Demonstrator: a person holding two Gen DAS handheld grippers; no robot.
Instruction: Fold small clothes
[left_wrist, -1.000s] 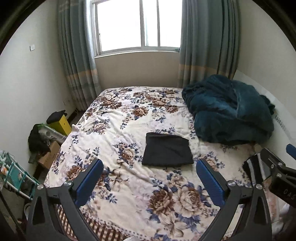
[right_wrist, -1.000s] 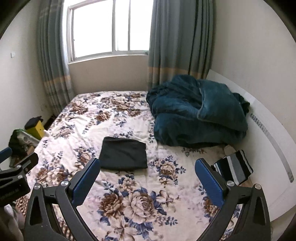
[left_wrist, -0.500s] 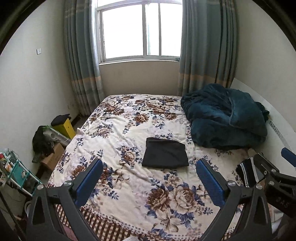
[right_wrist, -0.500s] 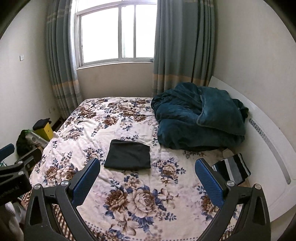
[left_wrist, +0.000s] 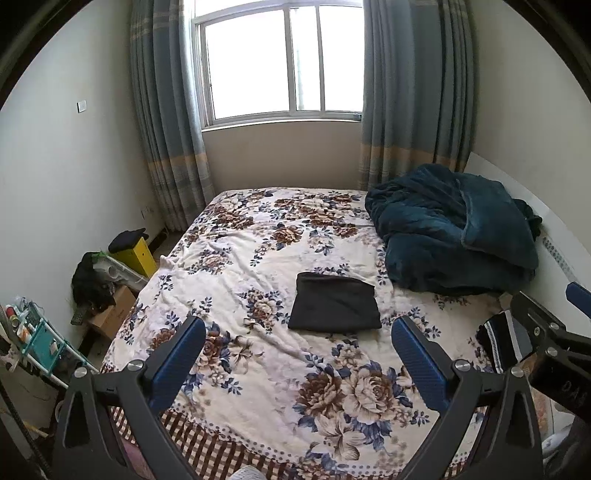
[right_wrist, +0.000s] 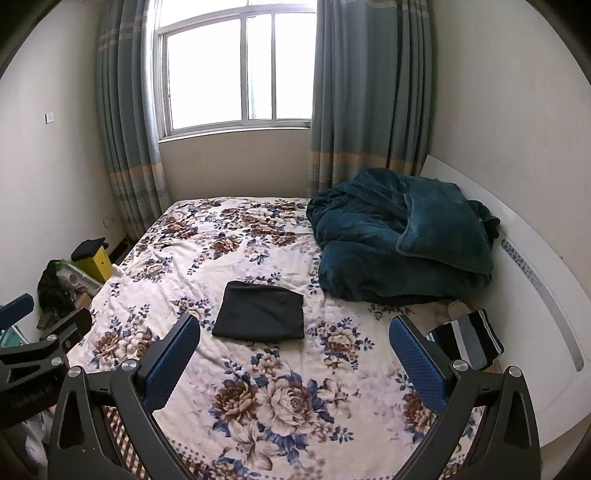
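Folded garment (left_wrist: 334, 307) mid-bed (left_wrist: 258, 369), quilt (left_wrist: 454, 229) heaped behind and right of it. Striped garment (right_wrist: 467, 338) at bed's right edge, against headboard (right_wrist: 546, 295). Boxes (left_wrist: 136, 251) on floor left of bed.

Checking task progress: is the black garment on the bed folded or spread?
Folded: the black garment lies as a compact, layered rectangle on the floral bedspread.

A small black cloth garment (left_wrist: 334, 307), folded into a flat rectangle, lies mid-bed; a striped black-and-grey folded garment (right_wrist: 469, 339) sits at its three o'clock.
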